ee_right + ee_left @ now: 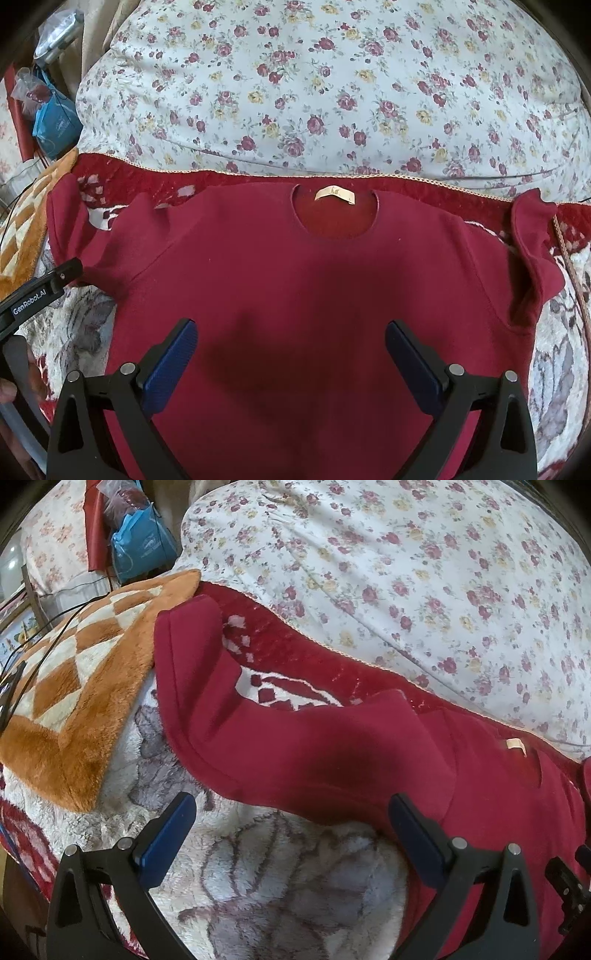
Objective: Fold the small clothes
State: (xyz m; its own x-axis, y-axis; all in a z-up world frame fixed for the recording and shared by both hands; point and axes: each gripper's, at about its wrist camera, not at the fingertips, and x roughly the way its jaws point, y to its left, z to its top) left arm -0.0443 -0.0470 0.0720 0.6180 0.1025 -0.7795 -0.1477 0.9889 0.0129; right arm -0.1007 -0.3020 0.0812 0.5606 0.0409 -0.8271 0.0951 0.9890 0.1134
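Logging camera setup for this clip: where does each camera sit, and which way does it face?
Left wrist: on the left gripper, open, low over the fleece blanket, facing the red top's sleeve; only its own fingers show.
Right wrist: on the right gripper, open, above the top's chest, facing the neck label; the left gripper enters at left.
Shared: the red top, floral quilt, orange checked blanket, blue bag.
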